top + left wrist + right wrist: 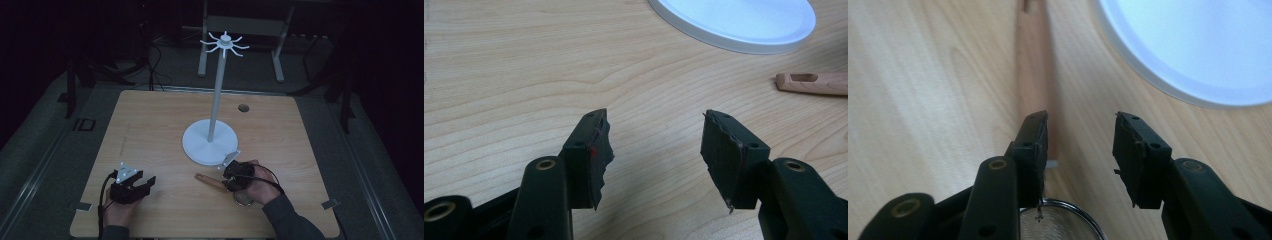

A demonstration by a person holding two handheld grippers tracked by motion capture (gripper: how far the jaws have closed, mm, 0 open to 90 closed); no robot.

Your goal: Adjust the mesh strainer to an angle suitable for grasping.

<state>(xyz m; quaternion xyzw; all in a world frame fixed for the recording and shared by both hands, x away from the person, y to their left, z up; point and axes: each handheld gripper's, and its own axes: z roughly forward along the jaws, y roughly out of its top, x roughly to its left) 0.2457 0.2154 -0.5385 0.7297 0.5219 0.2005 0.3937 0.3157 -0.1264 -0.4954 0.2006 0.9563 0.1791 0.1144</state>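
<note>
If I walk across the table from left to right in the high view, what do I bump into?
Left gripper → wooden handle of a small strainer → right gripper, held right over the strainer. The white stand sits behind them, farther from the person, with its tall pole rising from the round base.

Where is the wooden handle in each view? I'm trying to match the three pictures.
High view: the wooden handle lies low and centre, left of the right gripper, below the white base.
Left gripper view: at the right edge, below the white base.
Right gripper view: top centre, running up from the left jaw.
Shared landmark: the white base.
</note>
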